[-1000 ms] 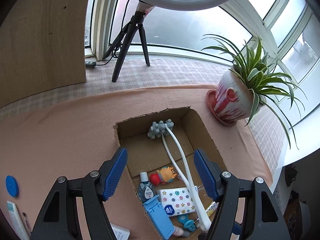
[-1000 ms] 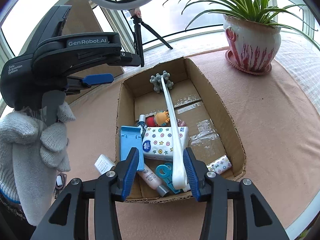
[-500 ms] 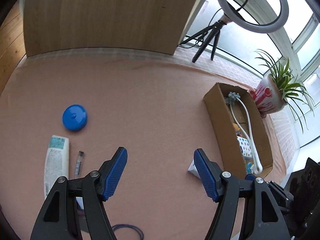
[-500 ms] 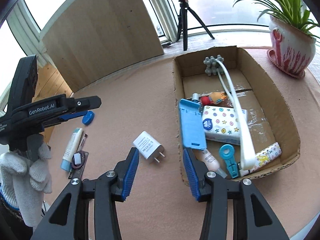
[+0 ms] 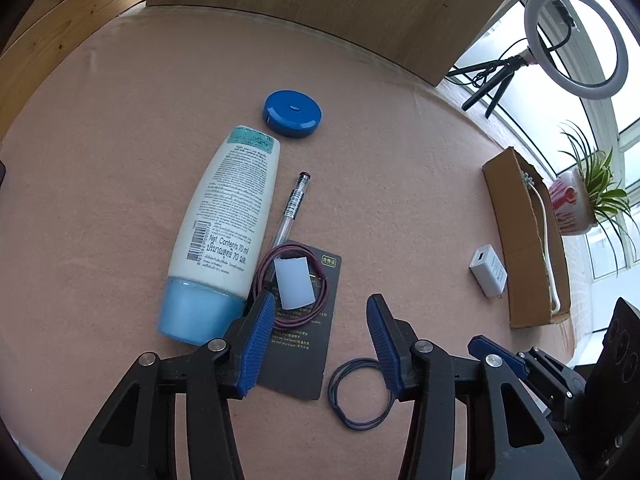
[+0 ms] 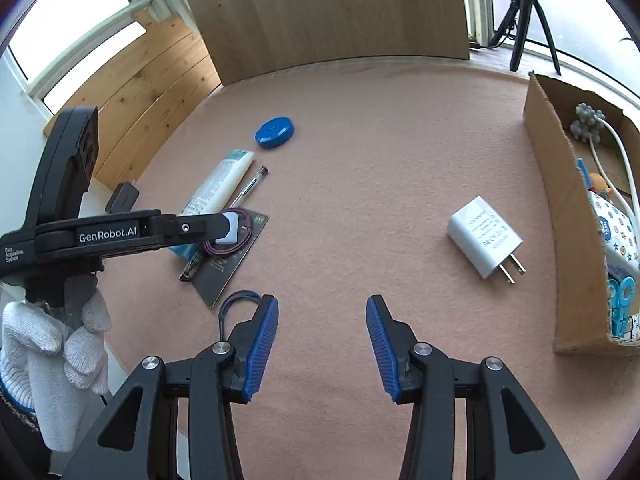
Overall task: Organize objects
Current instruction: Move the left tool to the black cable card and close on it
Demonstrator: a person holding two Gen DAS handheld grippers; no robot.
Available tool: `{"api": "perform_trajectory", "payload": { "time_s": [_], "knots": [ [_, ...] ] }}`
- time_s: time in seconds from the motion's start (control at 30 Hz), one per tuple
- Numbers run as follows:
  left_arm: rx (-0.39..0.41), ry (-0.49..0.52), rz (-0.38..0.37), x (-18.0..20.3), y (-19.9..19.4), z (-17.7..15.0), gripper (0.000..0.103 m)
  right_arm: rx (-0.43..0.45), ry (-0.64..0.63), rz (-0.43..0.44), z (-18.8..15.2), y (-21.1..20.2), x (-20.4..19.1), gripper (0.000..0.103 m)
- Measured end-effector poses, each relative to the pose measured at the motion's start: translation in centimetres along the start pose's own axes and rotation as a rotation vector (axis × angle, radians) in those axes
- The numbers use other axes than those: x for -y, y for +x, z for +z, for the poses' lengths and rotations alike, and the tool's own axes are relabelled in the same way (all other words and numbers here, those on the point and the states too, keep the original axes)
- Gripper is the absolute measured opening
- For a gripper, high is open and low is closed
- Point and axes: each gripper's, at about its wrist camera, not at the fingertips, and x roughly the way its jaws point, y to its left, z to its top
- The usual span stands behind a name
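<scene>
My left gripper hangs just above a black card that carries a maroon hair tie. Its jaws are closing and the pads press on nothing. Beside the card lie a white lotion bottle, a clear pen, a blue round case and dark hair ties. My right gripper is open over bare cloth, with nothing between its fingers. A white charger lies to its right, near the cardboard box of sorted items.
A peach cloth covers the table. A wooden panel stands at the back. A potted plant and a ring light on a tripod stand by the window beyond the box. A white-gloved hand holds the left gripper.
Both grippers swung left, away from the box, to the loose items on the cloth. The left gripper came down over the black card and its jaws narrowed.
</scene>
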Motion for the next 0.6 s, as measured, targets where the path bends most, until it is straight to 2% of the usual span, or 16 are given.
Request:
{"api": "perform_trajectory", "payload": {
  "time_s": [0.07, 0.17, 0.23, 0.4, 0.6],
  "knots": [
    [-0.011, 0.015, 0.000, 0.4, 0.2, -0.4, 0.042, -0.018, -0.026, 0.000, -0.1, 0.8, -0.9, 0.042],
    [-0.021, 0.040, 0.009, 1.0, 0.6, -1.2, 0.041, -0.034, -0.041, -0.007, -0.2, 1.3, -1.5, 0.042],
    [-0.019, 0.062, 0.056, 1.0, 1.0, -1.5, 0.041, -0.033, -0.032, -0.006, -0.2, 1.3, -1.5, 0.042],
    [0.011, 0.086, 0.113, 0.5, 1.0, -0.6, 0.041, -0.032, -0.012, -0.009, 0.2, 1.3, -1.0, 0.042],
    [-0.002, 0.095, 0.126, 0.2, 1.7, 0.1, 0.041, -0.030, 0.000, -0.010, 0.3, 1.3, -0.7, 0.042]
  ]
}}
